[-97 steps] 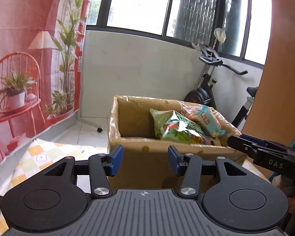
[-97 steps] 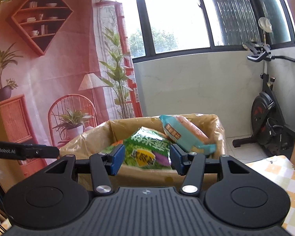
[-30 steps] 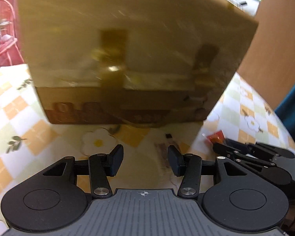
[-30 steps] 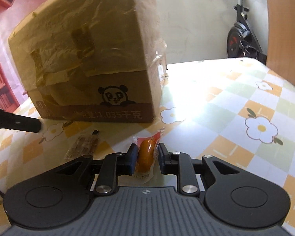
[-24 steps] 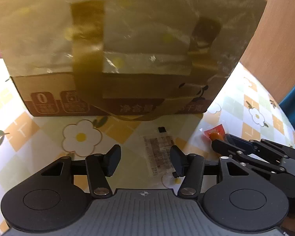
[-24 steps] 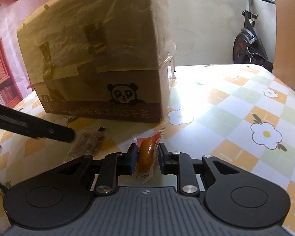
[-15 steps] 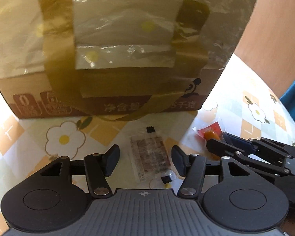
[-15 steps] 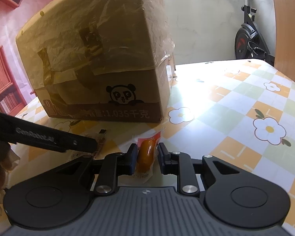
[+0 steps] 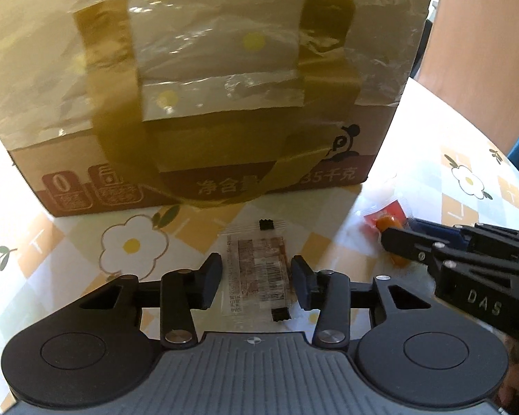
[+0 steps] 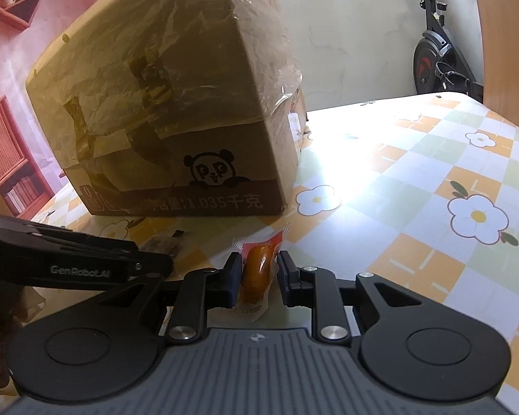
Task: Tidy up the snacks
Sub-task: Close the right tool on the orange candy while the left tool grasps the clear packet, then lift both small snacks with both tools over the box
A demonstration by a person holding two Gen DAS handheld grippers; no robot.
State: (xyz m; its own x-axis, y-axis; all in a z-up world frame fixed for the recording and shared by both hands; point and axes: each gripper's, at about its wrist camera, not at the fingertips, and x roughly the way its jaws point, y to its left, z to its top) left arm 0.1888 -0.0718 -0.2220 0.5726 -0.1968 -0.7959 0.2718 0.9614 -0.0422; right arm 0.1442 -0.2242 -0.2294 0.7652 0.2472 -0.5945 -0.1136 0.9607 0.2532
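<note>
A clear packet with a brown snack and a barcode [image 9: 261,273] lies flat on the flowered tablecloth [image 9: 131,245] in front of a taped cardboard box [image 9: 207,103]. My left gripper [image 9: 256,278] is low over it. Its jaws are closing, one pad on each side of the packet, and I see no pad pressing on it. My right gripper [image 10: 257,276] is shut on a small orange sausage in a clear wrapper [image 10: 256,269], down at the table. The left wrist view shows the right gripper [image 9: 403,243] with the sausage [image 9: 387,223] at its tips. The right wrist view shows the left gripper [image 10: 152,266] beside the brown packet [image 10: 162,242].
The cardboard box [image 10: 173,121], wrapped in plastic film with a panda print, stands tall just behind both packets. The tablecloth [image 10: 432,180] stretches to the right of it. An exercise bike [image 10: 439,62] and a wooden panel [image 10: 508,34] lie beyond the table.
My left gripper came down and closer to the brown packet, which now lies between its fingers; its jaws widened, then narrowed. The right gripper has kept its hold on the sausage.
</note>
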